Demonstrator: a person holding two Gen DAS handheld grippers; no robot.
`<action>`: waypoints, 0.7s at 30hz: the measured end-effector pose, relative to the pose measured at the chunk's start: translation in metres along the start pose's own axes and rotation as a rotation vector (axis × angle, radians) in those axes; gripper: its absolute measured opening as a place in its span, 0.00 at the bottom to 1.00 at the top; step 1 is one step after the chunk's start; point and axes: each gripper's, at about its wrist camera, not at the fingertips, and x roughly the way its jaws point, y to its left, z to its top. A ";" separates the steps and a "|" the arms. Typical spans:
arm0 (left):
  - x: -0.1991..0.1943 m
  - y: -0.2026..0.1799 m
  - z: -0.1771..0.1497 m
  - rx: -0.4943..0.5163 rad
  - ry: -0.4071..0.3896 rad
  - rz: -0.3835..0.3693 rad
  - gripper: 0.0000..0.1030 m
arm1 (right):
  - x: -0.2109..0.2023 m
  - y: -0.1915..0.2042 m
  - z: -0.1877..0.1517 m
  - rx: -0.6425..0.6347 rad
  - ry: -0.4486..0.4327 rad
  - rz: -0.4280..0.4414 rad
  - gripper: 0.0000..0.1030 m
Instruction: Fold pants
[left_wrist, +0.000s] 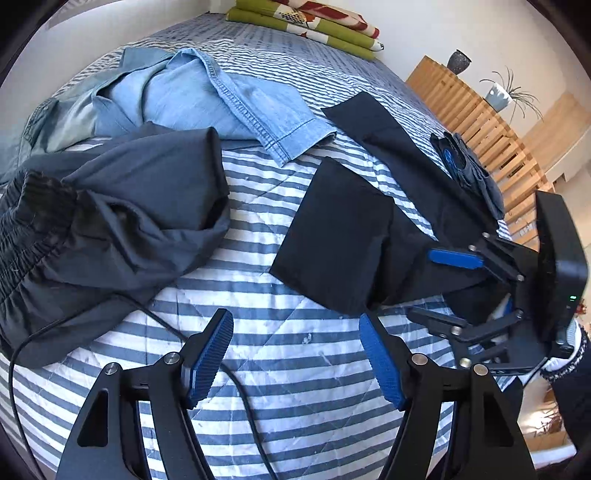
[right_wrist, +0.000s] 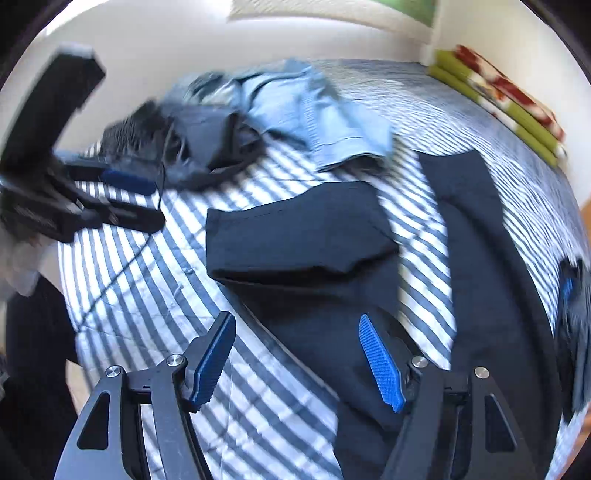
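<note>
Bed: bears all the clothes.
Pants: lie on the bed, right of middle in the left wrist view; one leg is folded over near the middle, the other leg runs toward the far right.
Crumpled trousers: left of the pants, apart from them.
Shirt: behind the crumpled trousers, far left.
Folded blanket: at the far end of the bed.
Cable: lies on the bed, near side.
Slatted frame: right of the bed.

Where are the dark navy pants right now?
In the left wrist view, the navy pants lie right of centre on the striped bedspread, below the light blue denim garment.
</note>
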 end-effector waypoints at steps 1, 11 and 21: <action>-0.001 0.002 -0.004 0.003 -0.003 0.003 0.71 | 0.011 0.008 0.004 -0.032 0.020 -0.011 0.64; -0.023 0.024 -0.030 -0.053 -0.050 -0.010 0.66 | 0.045 0.021 0.024 -0.151 0.077 -0.159 0.00; -0.048 0.036 -0.036 -0.075 -0.098 -0.009 0.66 | -0.009 0.035 0.029 -0.300 0.009 -0.019 0.62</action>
